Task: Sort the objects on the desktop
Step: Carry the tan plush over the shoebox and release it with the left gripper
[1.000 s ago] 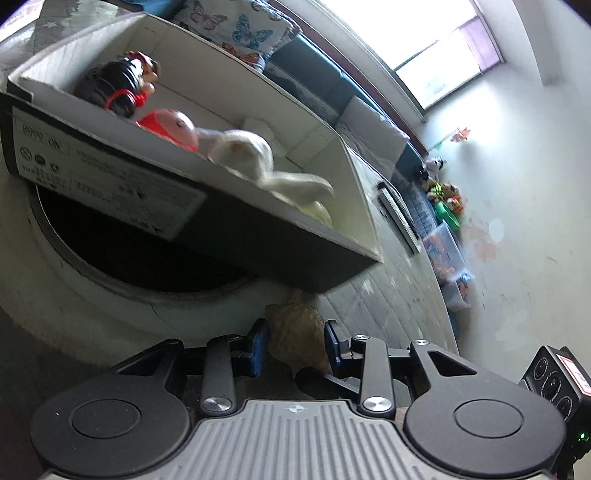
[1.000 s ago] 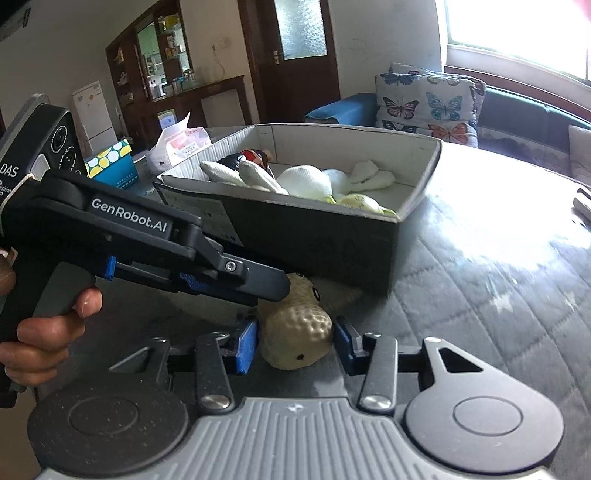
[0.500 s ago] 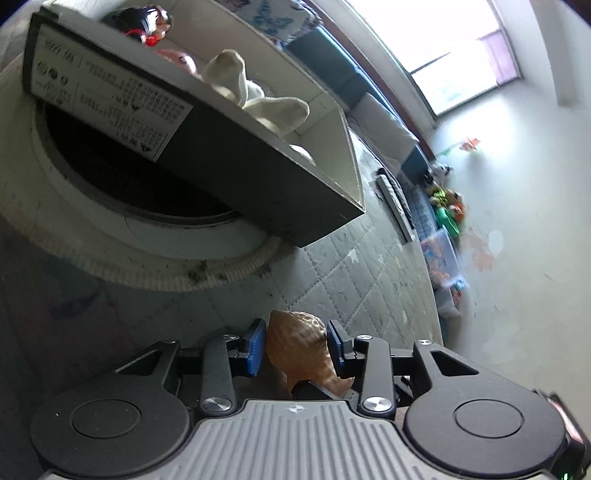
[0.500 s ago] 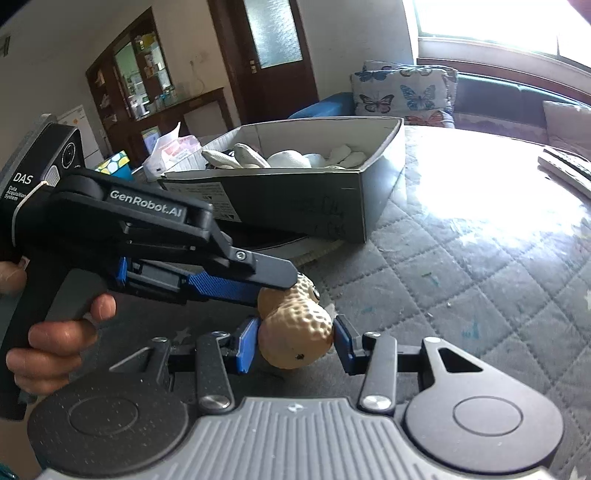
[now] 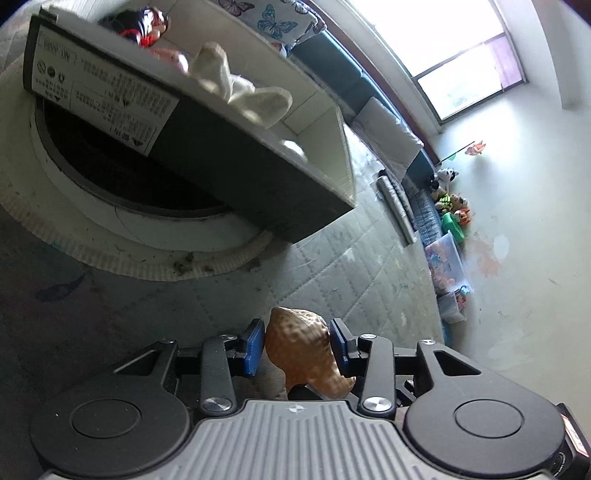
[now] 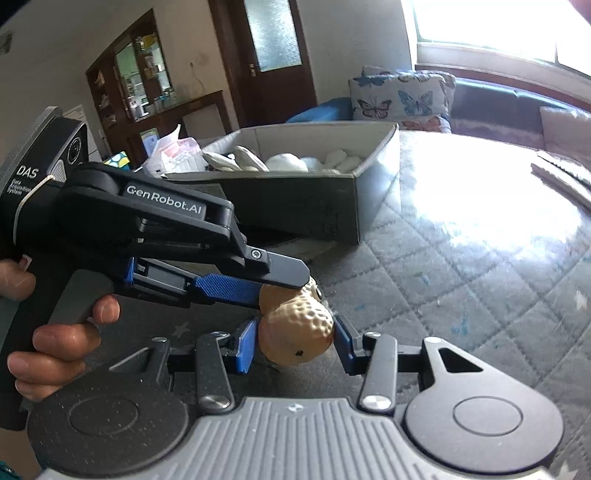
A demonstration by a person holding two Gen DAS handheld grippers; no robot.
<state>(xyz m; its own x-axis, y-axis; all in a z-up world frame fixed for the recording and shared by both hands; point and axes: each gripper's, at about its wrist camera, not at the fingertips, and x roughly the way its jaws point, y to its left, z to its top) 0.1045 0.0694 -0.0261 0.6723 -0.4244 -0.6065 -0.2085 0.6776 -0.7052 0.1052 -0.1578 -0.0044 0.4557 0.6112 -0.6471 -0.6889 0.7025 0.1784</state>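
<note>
A tan, dimpled peanut-shaped toy (image 5: 299, 350) (image 6: 295, 332) hangs low over the quilted table cover (image 6: 461, 288). Both grippers hold it. My left gripper (image 5: 297, 343) is shut on one lobe; in the right wrist view its blue pads (image 6: 225, 288) clamp the far lobe from the left. My right gripper (image 6: 293, 341) is shut on the near lobe. A grey cardboard box (image 5: 258, 184) (image 6: 295, 210) stands farther back, holding white plush toys (image 5: 240, 88) and a dark-haired doll (image 5: 140, 26).
The box rests on a round white ring (image 5: 129, 251). A remote (image 5: 395, 206) (image 6: 561, 173) lies on the table to the right. A person's hand (image 6: 55, 343) grips the left handle. A tissue pack (image 6: 177, 155) sits behind the box, a butterfly cushion (image 6: 399, 99) beyond.
Both grippers have drawn back from the box with the peanut toy between them. The box now stands farther away, and the toy has left its spot at the box's foot.
</note>
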